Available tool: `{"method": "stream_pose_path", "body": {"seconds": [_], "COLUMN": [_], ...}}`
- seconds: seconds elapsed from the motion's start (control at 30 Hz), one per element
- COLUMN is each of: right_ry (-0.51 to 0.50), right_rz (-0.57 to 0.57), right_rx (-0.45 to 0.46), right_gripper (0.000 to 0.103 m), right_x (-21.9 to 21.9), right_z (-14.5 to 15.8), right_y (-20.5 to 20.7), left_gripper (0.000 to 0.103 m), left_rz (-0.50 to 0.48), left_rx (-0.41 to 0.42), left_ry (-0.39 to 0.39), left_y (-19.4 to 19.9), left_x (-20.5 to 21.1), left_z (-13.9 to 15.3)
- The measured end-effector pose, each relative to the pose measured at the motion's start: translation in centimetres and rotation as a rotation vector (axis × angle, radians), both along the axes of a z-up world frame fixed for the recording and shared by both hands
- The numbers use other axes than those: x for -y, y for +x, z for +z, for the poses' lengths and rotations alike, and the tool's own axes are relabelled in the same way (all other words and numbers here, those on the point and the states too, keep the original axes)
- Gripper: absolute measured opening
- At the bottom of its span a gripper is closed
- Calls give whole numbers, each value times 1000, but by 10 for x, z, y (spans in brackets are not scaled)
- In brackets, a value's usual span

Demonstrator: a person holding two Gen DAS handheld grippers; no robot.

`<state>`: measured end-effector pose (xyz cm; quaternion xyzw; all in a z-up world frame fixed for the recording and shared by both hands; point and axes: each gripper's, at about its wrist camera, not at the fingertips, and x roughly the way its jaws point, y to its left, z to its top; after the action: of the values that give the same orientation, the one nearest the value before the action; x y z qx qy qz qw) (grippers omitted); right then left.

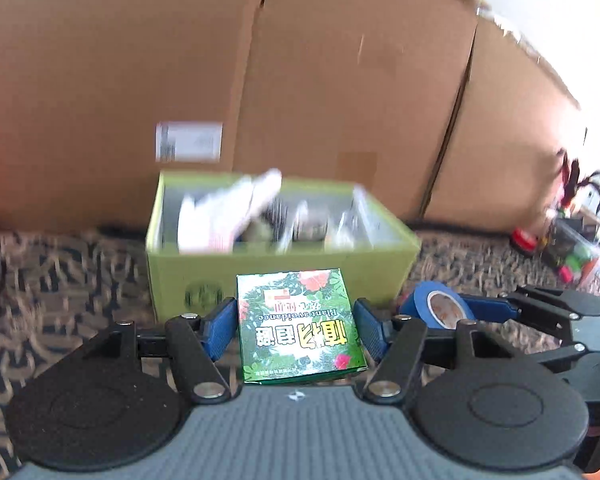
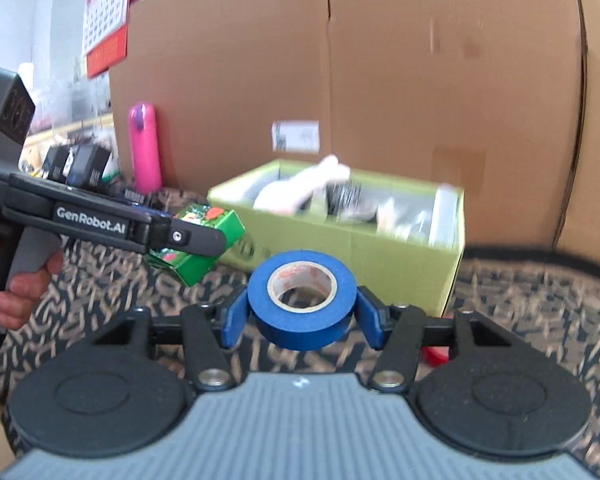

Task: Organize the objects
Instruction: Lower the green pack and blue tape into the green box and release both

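Two grippers are loaded at once, each carrying one item toward the same container.

Left wrist view: the left gripper (image 1: 296, 326) has its blue pads against the two side faces of a small green carton (image 1: 300, 324) printed with flowers, lying flat between the fingers with its printed top up. Holding it by the narrow sides keeps the flat face level, probably so it can drop in without tipping. Straight ahead sits the open lime-green box (image 1: 284, 264), already crowded with white and dark packets, on a patterned cloth (image 1: 60, 280). Large brown cardboard cartons (image 1: 340, 80) stand behind it. The right gripper shows at the right edge with a blue roll.

Right wrist view: the right gripper (image 2: 302, 314) clamps a blue tape roll (image 2: 302, 300) across its outer rim, the core hole facing up and toward the camera. The box lies just beyond; the carton hangs to the left, clear of the cloth. A hand (image 2: 16, 284) grips the left tool's handle. A pink bottle (image 2: 144, 148) stands beside the cartons, not involved.

Judgement: both items are raised for deposit; free space in the box looks limited.
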<state>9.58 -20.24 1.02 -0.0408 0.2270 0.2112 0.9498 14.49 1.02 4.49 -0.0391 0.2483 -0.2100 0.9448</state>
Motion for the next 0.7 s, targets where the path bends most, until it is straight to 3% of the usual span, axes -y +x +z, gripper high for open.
{"method": "stream_pose_path", "body": {"seconds": [0.13,0.3,0.7], "right_ry": [8,13,13], "right_rz": [-23,-82,-175], "right_rx": [45,72,0], "right_gripper": [56,56,56], "right_x": [3,9,18], "right_z": [22,33,6], "right_y": [22,61,148], "left_gripper": [67,67,67], "left_rz": [26,62,141], "left_rx": [51,60,-7], "left_ry": [-14,-13,38], "left_y": [21,60,140], "left_x": [3,8,15], "left_z": [24,35,9]}}
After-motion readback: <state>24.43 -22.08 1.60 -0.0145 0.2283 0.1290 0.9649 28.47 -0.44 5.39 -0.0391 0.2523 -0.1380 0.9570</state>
